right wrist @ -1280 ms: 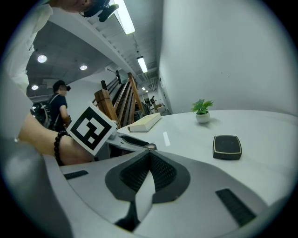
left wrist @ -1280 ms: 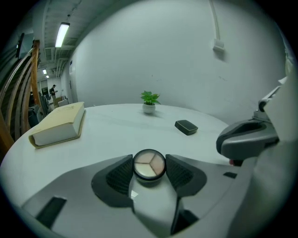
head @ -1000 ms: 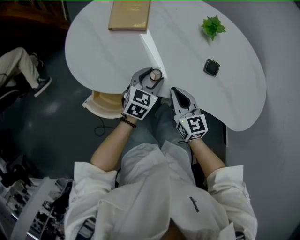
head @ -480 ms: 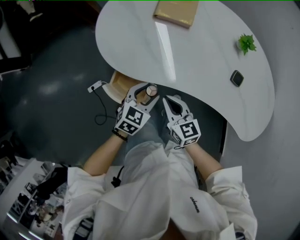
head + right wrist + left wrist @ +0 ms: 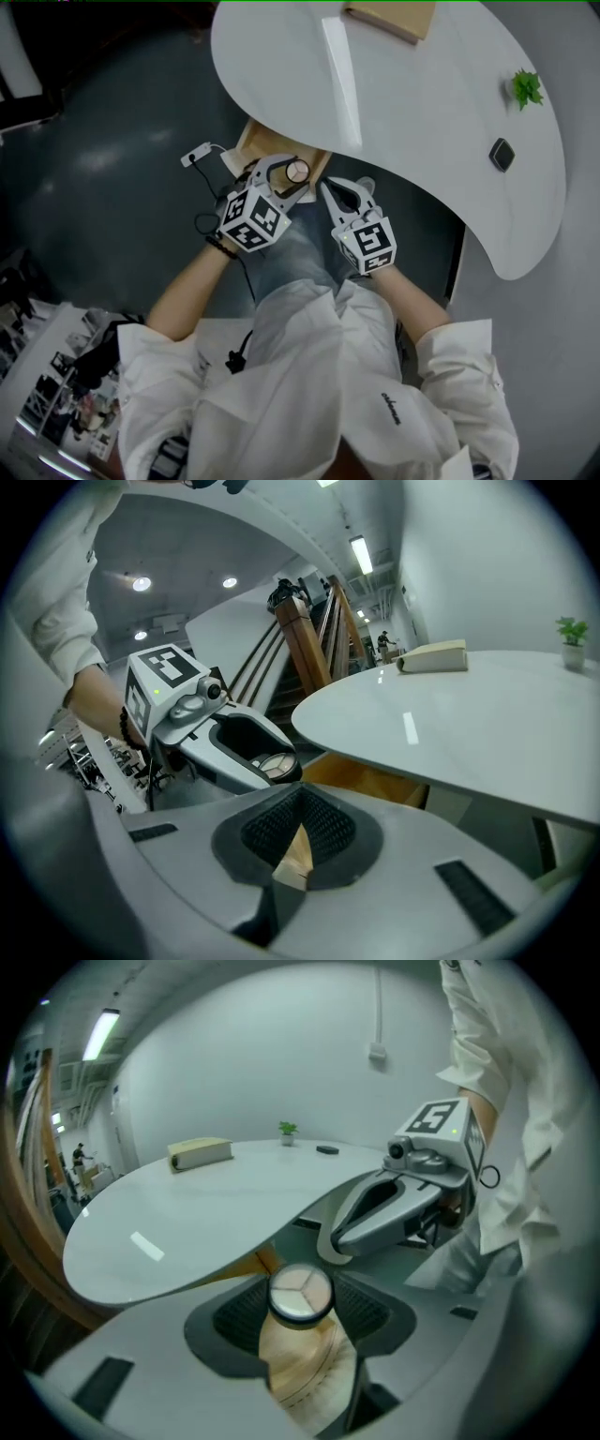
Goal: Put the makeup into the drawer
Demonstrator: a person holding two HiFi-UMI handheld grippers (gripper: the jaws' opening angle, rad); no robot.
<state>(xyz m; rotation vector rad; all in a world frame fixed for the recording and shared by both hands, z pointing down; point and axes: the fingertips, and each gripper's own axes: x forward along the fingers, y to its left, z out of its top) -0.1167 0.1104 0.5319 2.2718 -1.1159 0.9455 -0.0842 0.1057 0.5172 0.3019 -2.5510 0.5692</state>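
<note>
Carried off the table (image 5: 412, 103) and lower than a second ago: compact (image 5: 297, 171), now hanging at the open drawer (image 5: 258, 141) under the near edge. Pinched across its rim by left gripper (image 5: 292, 174), jaws about half apart. Right gripper (image 5: 330, 190) closed on nothing, just beside. Probably light, rigid, smooth-sided, breakable inside. Best kept flat, gripped across the rim, set down low rather than dropped.

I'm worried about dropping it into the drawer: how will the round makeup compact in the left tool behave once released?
The compact looks like a small, rigid disc, so it is probably light and stiff. It is gripped by its round edge between ribbed pads, so it may twist. Released on edge into the drawer, it could roll.
</note>
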